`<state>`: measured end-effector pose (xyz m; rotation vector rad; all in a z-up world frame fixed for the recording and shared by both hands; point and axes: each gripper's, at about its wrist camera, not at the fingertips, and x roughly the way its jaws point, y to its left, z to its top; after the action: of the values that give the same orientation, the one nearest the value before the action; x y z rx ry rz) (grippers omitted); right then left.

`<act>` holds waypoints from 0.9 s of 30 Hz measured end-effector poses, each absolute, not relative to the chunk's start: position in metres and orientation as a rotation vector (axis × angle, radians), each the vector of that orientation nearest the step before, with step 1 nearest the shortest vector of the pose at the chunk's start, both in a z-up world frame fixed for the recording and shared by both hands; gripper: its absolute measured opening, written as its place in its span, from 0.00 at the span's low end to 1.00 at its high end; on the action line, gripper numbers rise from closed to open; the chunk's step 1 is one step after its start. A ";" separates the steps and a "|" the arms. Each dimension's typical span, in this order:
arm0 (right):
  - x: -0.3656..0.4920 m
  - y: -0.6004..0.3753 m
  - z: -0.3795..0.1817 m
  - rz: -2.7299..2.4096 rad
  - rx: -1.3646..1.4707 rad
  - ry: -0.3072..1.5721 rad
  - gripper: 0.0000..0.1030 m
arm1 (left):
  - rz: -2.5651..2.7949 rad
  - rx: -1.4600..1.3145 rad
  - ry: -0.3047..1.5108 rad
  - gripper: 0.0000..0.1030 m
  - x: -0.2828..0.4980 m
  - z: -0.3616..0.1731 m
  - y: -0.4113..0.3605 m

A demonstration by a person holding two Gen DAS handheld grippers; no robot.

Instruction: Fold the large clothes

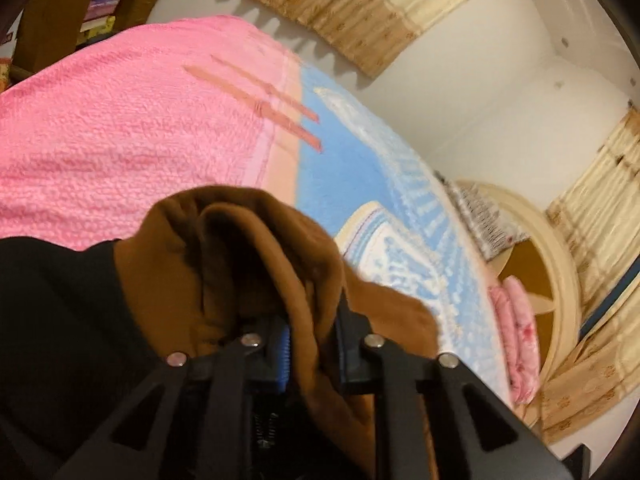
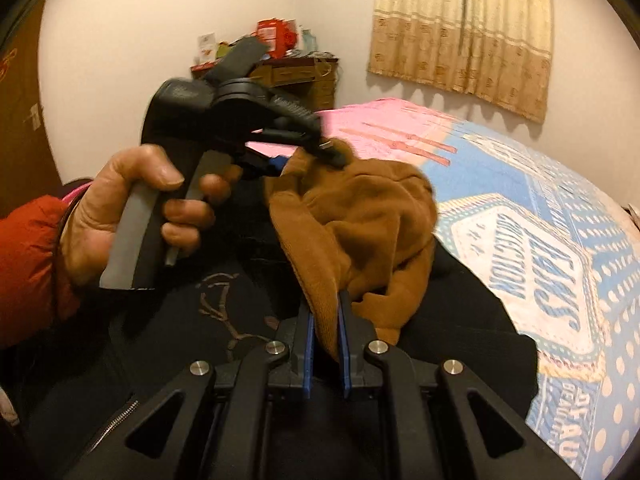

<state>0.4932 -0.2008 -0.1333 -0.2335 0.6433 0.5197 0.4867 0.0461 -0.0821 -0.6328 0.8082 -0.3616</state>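
A black jacket (image 2: 180, 320) with a brown fleece hood or collar (image 2: 360, 208) lies on the bed in front of me. In the right wrist view my right gripper (image 2: 326, 308) is shut on a fold of the brown fleece, low in the middle. A hand (image 2: 104, 216) in a red sleeve holds my left gripper (image 2: 320, 152), whose tips bite the top edge of the same fleece. In the left wrist view the left gripper (image 1: 314, 320) is shut on the brown fleece (image 1: 248, 248), which bunches over its fingers and hides the tips. The black jacket (image 1: 60, 320) fills the lower left.
The bed carries a pink blanket (image 1: 120, 120) and a blue-and-white printed blanket (image 2: 560, 280). A folded pink cloth (image 1: 516, 340) sits by the round headboard (image 1: 560, 280). A cluttered dresser (image 2: 304, 76) stands behind the bed and curtains (image 2: 460, 32) hang on the wall.
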 end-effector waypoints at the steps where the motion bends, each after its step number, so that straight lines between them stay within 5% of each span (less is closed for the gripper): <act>1: 0.494 -0.205 -0.131 0.505 -0.218 0.636 0.10 | -0.344 -0.629 0.761 0.15 0.476 -0.073 0.051; 6: 0.495 -0.220 -0.122 0.532 -0.112 0.618 0.10 | -0.317 -0.540 0.591 0.16 0.416 -0.035 0.069; 9: 0.496 -0.210 -0.138 0.532 -0.126 0.669 0.10 | -0.184 -0.427 0.667 0.36 0.399 -0.049 0.073; 11: 0.498 -0.205 -0.152 0.522 -0.139 0.718 0.10 | -0.061 -0.370 0.744 0.61 0.391 -0.071 0.080; 20: 0.478 -0.213 -0.167 0.496 -0.170 0.773 0.10 | 0.042 -0.335 0.695 0.63 0.365 -0.073 0.105; 23: 0.472 -0.211 -0.167 0.496 -0.183 0.778 0.10 | 0.001 -0.335 0.653 0.79 0.376 -0.053 0.097; 27: 0.456 -0.207 -0.164 0.579 -0.197 0.788 0.12 | -0.011 -0.251 0.680 0.81 0.415 -0.047 0.073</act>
<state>0.4563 -0.2066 -0.1645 -0.1974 0.7878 0.5791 0.4155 0.0726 -0.0466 -0.2511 0.6805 -0.0110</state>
